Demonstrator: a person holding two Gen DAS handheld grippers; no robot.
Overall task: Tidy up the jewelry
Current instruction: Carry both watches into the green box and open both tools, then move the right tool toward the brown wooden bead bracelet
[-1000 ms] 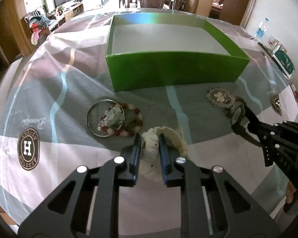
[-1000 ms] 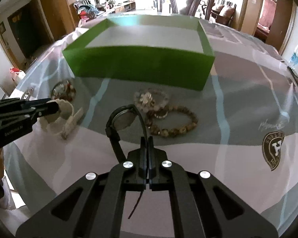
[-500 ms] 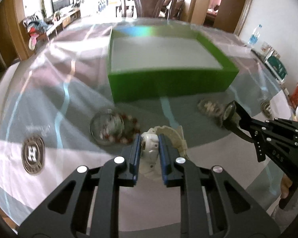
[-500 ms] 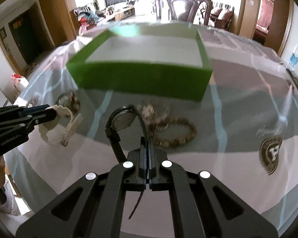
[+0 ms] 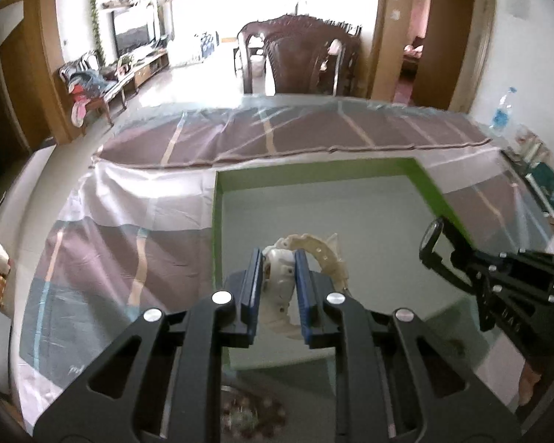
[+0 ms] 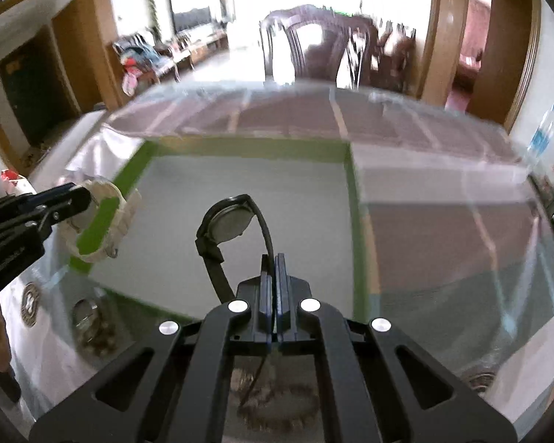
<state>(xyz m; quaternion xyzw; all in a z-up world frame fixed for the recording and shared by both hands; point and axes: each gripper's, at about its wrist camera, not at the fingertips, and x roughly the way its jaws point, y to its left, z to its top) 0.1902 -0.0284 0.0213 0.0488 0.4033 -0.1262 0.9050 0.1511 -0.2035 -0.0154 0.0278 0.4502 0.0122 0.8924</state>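
Both tongs grip watches above the green box (image 5: 439, 192): my left tongs (image 5: 276, 288) clamp a cream watch (image 5: 306, 254) by its case, over the box's left part, and my right tongs (image 6: 272, 295) pinch the strap of a black watch (image 6: 227, 223) over the middle. Beaded bracelets (image 6: 277, 406) lie on the desk (image 5: 129, 229).

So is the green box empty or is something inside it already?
Empty: the box floor is bare in both views. The white watch and black watch are held above it.
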